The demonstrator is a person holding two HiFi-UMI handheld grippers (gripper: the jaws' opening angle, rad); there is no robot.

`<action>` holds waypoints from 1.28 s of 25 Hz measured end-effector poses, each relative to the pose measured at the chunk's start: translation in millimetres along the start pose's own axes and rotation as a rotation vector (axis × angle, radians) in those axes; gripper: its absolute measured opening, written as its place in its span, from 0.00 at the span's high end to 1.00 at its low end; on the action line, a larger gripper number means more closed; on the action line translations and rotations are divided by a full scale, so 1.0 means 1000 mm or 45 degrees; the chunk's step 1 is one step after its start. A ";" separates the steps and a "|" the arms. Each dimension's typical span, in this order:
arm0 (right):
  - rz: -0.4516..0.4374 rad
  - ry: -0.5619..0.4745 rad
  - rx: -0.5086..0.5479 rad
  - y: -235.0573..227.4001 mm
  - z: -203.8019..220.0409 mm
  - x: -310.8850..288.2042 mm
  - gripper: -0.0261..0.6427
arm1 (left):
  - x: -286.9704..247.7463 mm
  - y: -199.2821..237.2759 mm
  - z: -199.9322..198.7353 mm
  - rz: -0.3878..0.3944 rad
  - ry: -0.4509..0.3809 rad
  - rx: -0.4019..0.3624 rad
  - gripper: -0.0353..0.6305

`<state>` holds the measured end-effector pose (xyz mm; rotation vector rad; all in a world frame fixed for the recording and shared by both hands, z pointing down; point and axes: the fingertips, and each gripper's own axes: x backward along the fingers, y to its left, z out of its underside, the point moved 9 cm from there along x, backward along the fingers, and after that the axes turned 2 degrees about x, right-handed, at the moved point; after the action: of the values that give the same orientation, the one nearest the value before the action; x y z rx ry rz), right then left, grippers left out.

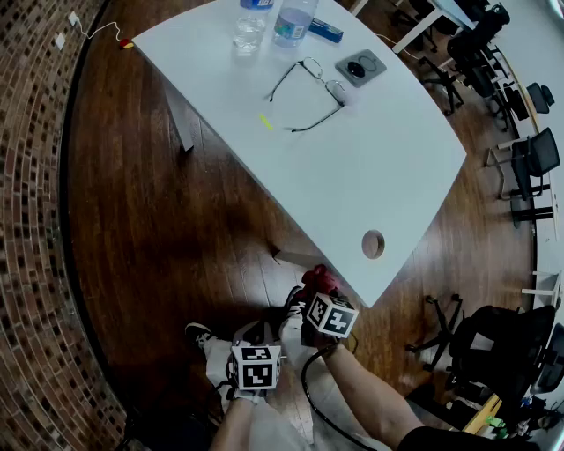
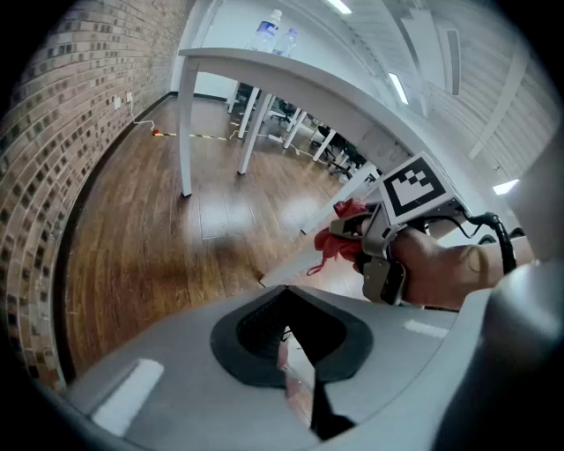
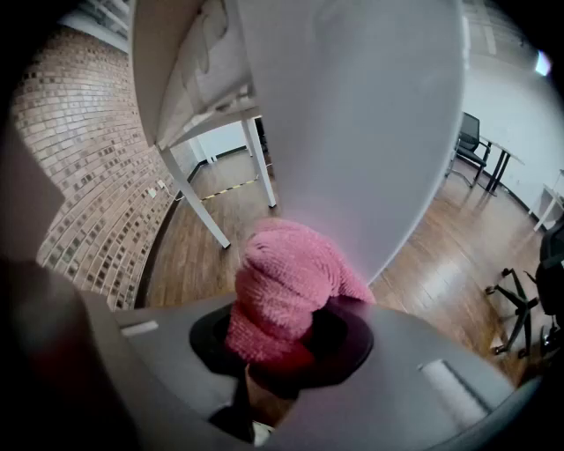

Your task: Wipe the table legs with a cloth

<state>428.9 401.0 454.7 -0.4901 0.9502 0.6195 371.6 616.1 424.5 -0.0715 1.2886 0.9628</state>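
Under the white table [image 1: 352, 176], over wood floor [image 1: 159, 220] by a brick wall [image 1: 35, 176], right tongs [image 3: 273, 345] pinch a pink cloth [image 3: 278, 286] at a leg [image 3: 352, 132]; only the left gripper view shows left tongs [image 2: 295, 352] pressed together.

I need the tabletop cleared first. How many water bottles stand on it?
2. Both stand at the far end of the table: one bottle beside the glass, the other behind that glass, cut off by the head view's top edge. More may lie beyond it.
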 end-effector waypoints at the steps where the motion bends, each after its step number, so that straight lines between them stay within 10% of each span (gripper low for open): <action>1: 0.006 0.002 -0.001 0.000 0.004 -0.008 0.85 | -0.004 0.006 0.003 0.003 0.002 0.006 0.95; 32: 0.194 0.154 0.080 -0.017 0.167 -0.306 0.85 | -0.196 0.192 0.085 0.114 0.147 0.189 0.95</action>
<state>406.2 411.5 803.0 -0.4046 1.1257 0.7010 323.0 672.7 701.4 0.0468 1.4763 0.9472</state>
